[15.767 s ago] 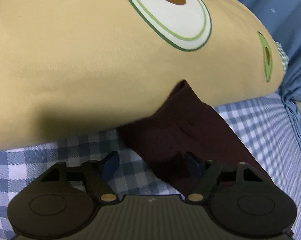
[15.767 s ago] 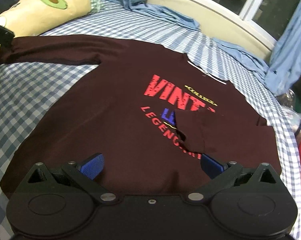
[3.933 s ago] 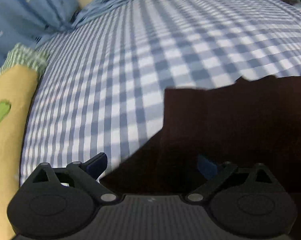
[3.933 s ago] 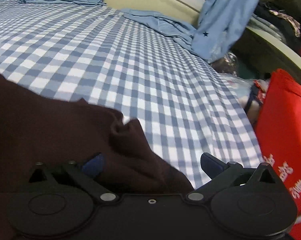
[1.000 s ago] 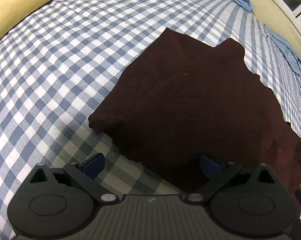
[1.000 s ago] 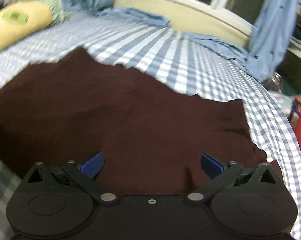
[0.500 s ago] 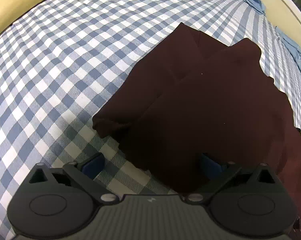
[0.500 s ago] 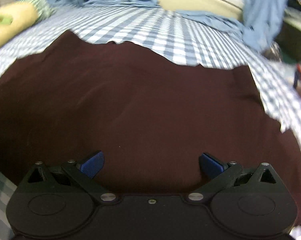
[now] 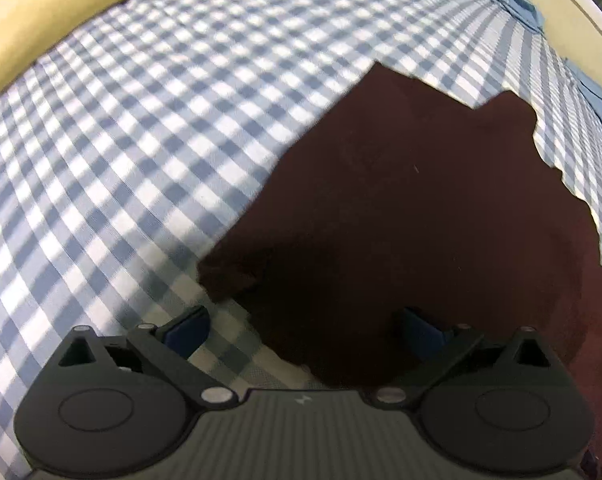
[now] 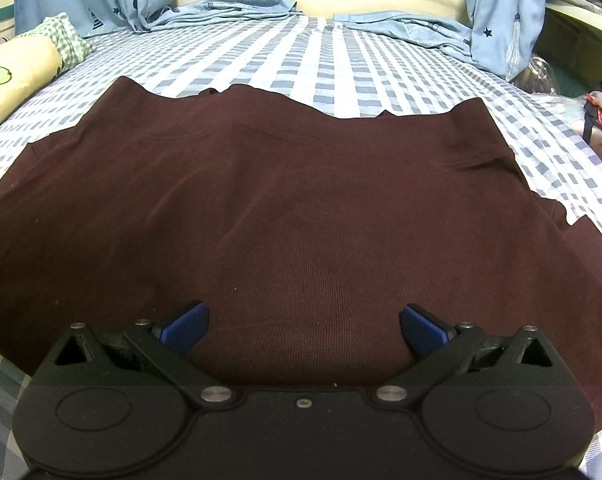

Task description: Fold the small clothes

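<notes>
maroon shirt (image 10: 301, 208) beneath spread right gripper (image 10: 303, 326)

No readable text, number or brand showed in either wrist view. The dark maroon knit garment (image 10: 301, 200) spread ahead of the right gripper (image 10: 304, 326) lay with a plain side up, bearing no lettering, and the blue-and-white checked bed sheet (image 9: 141, 140) ahead of the left gripper (image 9: 303, 330) carried only its pattern.
</notes>
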{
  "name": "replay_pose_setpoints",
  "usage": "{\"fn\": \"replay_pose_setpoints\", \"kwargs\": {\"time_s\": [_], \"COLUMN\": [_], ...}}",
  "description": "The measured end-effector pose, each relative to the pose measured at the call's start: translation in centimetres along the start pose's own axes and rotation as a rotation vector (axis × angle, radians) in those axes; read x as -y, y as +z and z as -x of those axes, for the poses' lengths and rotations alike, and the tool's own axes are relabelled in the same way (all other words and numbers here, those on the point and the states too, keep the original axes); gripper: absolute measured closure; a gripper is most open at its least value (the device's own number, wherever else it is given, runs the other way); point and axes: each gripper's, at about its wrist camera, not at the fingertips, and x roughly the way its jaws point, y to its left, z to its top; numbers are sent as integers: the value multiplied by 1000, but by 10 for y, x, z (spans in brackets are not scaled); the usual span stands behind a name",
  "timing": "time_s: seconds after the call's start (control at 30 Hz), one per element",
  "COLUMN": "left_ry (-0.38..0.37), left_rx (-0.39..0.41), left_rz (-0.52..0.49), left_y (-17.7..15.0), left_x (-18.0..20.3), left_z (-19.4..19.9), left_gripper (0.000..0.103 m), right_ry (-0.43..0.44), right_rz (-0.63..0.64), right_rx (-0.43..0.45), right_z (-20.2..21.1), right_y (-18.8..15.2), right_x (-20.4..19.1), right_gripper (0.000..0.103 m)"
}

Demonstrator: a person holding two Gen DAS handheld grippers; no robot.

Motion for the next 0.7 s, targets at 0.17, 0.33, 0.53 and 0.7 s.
{"fn": "replay_pose_setpoints", "kwargs": {"time_s": [0.17,0.33,0.53,0.7], "left_ry": [-19,-20,-10,-13], "left_rx": [14,47,72,131], "left_rz": [34,-16,28,9], "left_y": [3,1,-2,-8], "left_x": [-10,-3,-1,6], "left_z": [-3,3,9,23], "left_gripper": [2,14,30,64], "right_ry": [1,12,40,80], "right_rz": [-4,-9,-32,-43], "right_rx": [2,-5,-21,-104], "right_z": [0,0,-2,-4], "right_y": [0,1,2,16], "right_x": [0,2,7,13], "right_gripper": [0,0,0,0]}}
